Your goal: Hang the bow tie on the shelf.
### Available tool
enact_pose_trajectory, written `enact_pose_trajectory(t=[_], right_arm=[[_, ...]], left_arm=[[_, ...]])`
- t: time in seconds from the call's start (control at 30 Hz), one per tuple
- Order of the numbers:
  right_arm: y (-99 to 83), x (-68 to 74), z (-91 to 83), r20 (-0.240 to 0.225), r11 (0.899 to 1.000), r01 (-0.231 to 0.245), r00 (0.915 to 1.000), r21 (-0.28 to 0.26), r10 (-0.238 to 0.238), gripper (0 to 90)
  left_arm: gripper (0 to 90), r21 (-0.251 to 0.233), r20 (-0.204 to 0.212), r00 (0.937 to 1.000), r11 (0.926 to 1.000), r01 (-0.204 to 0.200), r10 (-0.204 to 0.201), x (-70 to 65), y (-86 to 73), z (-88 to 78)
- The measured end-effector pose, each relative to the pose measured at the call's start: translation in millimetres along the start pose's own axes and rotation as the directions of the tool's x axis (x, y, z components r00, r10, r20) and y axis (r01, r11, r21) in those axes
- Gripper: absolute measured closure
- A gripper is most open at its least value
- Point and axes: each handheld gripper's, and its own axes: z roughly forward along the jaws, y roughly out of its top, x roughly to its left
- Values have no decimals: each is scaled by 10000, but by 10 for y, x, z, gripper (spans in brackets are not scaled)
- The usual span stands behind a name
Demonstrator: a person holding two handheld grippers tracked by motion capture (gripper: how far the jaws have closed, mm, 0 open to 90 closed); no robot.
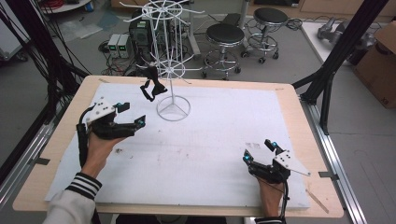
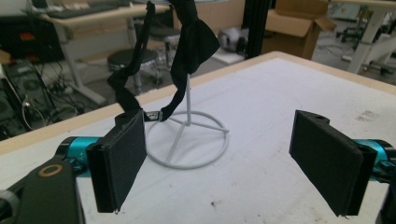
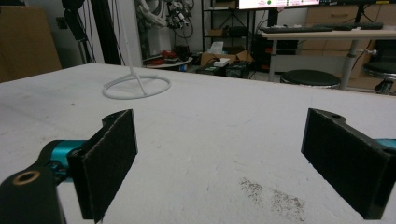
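Tongs [image 1: 131, 114] [image 1: 259, 150]: two, both agape | rack [image 1: 173, 111]: one | bow tie [image 1: 152, 87]: one

Your table [image 1: 60, 154] has a pale wood rim, and on it lies a matt white sheet [image 1: 215, 140], scuffed and speckled with dark marks. The wire rack [image 1: 173, 110] looks like smooth white-coated metal. The bow tie [image 2: 194, 42] hanging from it is soft matt black cloth. Your jaw pads [image 2: 122, 158] look rough, matt and black.
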Motion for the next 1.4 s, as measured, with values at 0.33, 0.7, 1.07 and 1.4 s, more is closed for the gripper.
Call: enact_pose_trajectory(t=[0.33,0.7,1.07,1.4], right_arm=[[-2,1,-3,28,10000,-7,10000,-54,7,96],[-4,9,-5,65,9999,109,9999,-60,-109,96],[0,27,4,65,9997,243,9997,96,-243,96],[-3,40,0,71,9993,364,9993,43,-364,95]], left_arm=[[208,-1834,-303,9986,9823,370,-433,-47,-767,-416],[210,-2143,-339,9977,9755,494,-580,-67,-1009,-510],[203,-2169,-321,9983,9754,398,-479,-75,-1013,-513],[177,-2309,-346,9984,9724,345,-436,-80,-1019,-523]])
